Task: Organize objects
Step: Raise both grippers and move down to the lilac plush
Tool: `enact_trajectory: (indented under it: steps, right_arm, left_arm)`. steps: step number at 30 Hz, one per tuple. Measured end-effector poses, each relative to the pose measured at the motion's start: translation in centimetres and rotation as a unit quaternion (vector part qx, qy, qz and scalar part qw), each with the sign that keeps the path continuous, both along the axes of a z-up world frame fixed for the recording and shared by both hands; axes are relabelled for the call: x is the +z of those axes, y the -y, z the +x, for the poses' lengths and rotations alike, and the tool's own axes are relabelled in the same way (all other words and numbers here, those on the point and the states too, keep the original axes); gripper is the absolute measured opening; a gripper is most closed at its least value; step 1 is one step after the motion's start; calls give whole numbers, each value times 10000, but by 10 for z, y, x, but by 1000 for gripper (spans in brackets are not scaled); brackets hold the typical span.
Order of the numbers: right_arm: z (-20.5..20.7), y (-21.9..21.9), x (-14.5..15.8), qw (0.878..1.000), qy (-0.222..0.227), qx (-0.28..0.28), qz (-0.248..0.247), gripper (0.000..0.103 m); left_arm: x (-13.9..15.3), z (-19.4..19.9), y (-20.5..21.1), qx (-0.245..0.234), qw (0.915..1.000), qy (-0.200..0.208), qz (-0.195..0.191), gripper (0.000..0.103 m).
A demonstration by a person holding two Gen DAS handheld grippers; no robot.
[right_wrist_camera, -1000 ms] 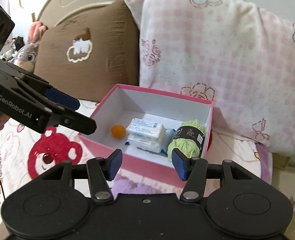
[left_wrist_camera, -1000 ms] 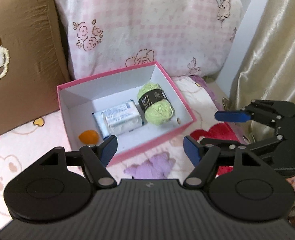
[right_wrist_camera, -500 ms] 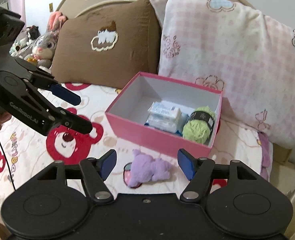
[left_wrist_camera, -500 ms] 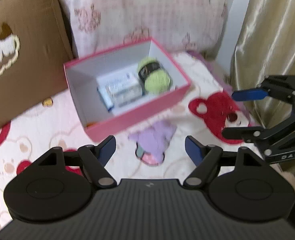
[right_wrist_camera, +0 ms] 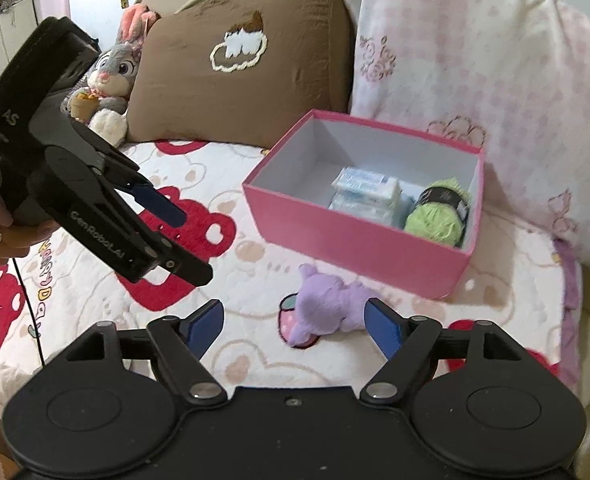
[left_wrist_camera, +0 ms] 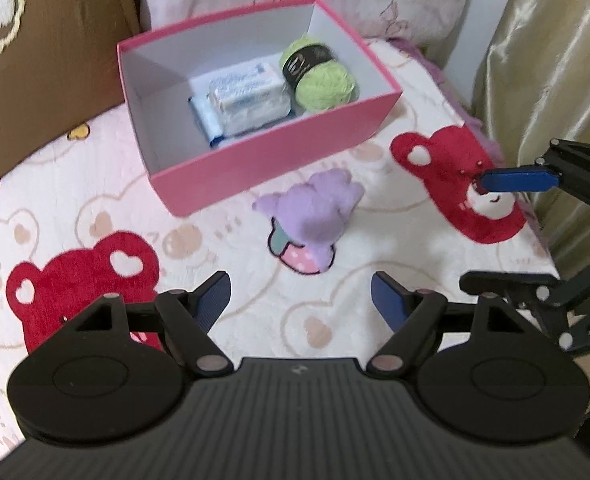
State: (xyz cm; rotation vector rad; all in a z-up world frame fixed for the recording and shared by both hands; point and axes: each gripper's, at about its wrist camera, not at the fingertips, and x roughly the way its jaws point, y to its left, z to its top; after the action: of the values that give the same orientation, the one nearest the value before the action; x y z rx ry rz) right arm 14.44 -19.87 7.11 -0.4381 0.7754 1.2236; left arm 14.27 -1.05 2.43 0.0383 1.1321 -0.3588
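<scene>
Your fingers (right_wrist_camera: 383, 330) on both grippers are spread and empty; pinch the soft, light purple plush (right_wrist_camera: 331, 306) lying just ahead of them across its squashy middle

bright, even indoor light | soft shadows | slight blur | fisheye-bent edges
</scene>
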Motion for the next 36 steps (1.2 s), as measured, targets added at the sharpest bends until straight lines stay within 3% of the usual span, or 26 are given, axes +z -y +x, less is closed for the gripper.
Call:
enact_trajectory:
  steps: [6, 11, 15, 20, 25, 28, 36]
  right_arm:
    - [-5, -6, -25, 9999, 16, 110, -90, 89]
    - [-4, -12, -45, 9993, 300, 230, 62, 91]
    - [3, -26, -68, 9975, 290, 648, 60, 91]
    - [7, -46, -94, 9941, 756, 784, -33, 91]
    - [16, -51, -111, 9887, 1343, 672, -23, 91]
    - [23, -48, -119, 9888, 1288, 752, 83, 91]
    - [51, -43, -148, 9973, 566, 432, 162, 91]
  left_arm:
    - [-21, 4, -5, 229, 9997, 26, -90, 78]
    - [-35, 12, -10, 440, 9984, 144, -316, 80]
    - [-49, 16, -12, 637, 9959, 245, -591, 85]
    - [-73, 24, -9, 823, 9927, 389, -791, 86]
    - [-96, 36, -12, 1093, 9880, 270, -1053, 86]
    - [-107, 41, -9, 1135, 9864, 300, -1149, 86]
    - [-130, 44, 5, 1052, 9869, 663, -1024, 85]
